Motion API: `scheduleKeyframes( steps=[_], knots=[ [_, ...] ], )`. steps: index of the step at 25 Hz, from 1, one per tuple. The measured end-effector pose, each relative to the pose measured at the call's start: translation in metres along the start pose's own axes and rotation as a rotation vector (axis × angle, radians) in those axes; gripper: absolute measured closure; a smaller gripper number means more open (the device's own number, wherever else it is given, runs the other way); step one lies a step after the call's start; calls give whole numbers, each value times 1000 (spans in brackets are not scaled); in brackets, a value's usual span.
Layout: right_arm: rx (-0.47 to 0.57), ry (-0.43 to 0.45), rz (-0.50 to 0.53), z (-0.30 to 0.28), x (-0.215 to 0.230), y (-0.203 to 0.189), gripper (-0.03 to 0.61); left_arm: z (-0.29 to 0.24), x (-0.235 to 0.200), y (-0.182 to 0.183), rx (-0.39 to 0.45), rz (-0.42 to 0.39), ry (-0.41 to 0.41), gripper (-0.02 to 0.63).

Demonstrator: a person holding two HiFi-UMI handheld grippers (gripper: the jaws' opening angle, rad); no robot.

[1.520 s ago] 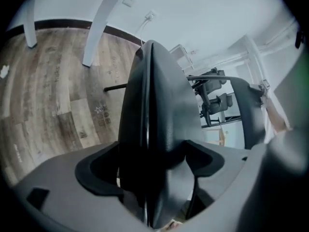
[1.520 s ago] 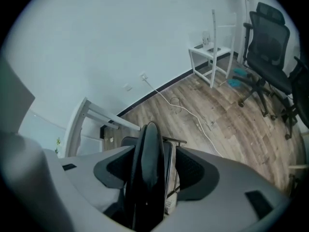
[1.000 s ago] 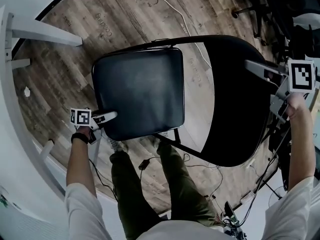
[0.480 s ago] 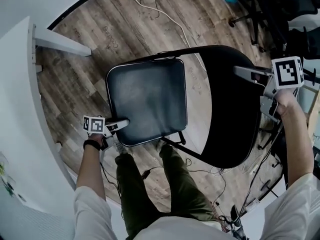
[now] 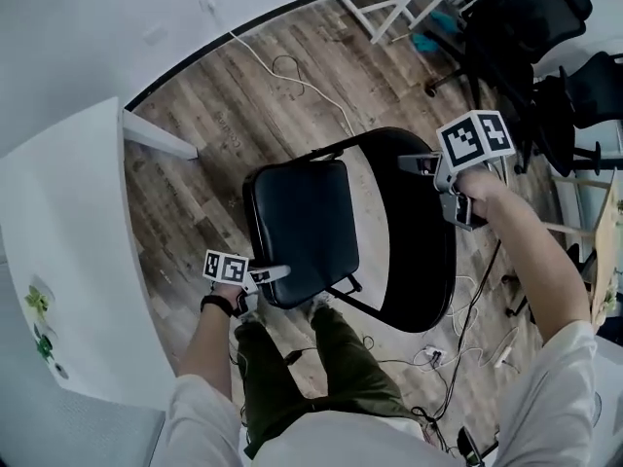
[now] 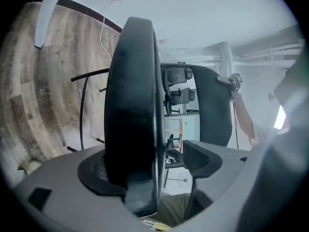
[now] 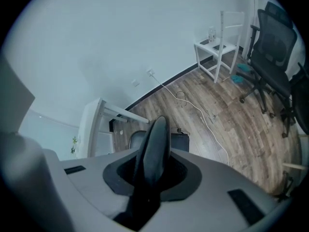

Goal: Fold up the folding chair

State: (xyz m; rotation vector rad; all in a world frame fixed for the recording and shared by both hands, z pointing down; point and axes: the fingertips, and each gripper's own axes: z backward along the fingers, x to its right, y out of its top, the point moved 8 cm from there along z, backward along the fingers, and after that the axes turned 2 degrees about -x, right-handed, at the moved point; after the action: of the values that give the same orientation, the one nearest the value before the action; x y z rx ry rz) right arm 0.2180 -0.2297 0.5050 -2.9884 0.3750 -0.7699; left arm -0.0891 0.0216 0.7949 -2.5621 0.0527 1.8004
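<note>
Chair (image 5: pixel 370 232) stands on wood floor (image 5: pixel 243 115), just ahead of the person's legs, with a white desk (image 5: pixel 68 241) to its left and office chairs at far right. Left tongs (image 5: pixel 275 273) sit at the near left corner of the seat (image 5: pixel 302 222). Jaws are wide apart with the seat edge between them, bearing on one pad only, a gap showing at the other: a hook under the edge, not a pinch. Right tongs (image 5: pixel 417 163) are clamped on the top rim of the backrest (image 5: pixel 423 251), which fills the slot. Handling, by judgement: dark tube frame (image 5: pixel 341 288) looks like rigid steel, so the chair is probably stiff and moderately heavy, moving only at the seat pivots; nothing fragile. Seat covering looks smooth, padded and slightly yielding, likely slick against a single pad, so the edge could slide off when steeply tilted. Backrest rim is thin and hard, a sound hold for steadying. Best purchase: seat's front edge to swing it, backrest top to brace. Feet may skate on the smooth floor; closing links can nip.
</note>
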Motion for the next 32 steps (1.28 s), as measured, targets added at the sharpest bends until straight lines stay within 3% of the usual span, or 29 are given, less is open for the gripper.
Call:
scheduleKeyframes(
  steps=[13, 19, 28, 32],
  knots=[
    [-23, -64, -8, 44, -3, 0, 486, -82, 131, 10, 11, 7, 90, 187],
    [-24, -96, -8, 58, 0, -2, 485, -125, 176, 18, -12, -11, 44, 183],
    [-29, -148, -2, 73, 3, -1, 483, -189, 226, 30, -64, -28, 35, 176],
    [-31, -162, 2, 78, 6, -1, 483, -210, 239, 33, -115, -74, 37, 161]
  ],
)
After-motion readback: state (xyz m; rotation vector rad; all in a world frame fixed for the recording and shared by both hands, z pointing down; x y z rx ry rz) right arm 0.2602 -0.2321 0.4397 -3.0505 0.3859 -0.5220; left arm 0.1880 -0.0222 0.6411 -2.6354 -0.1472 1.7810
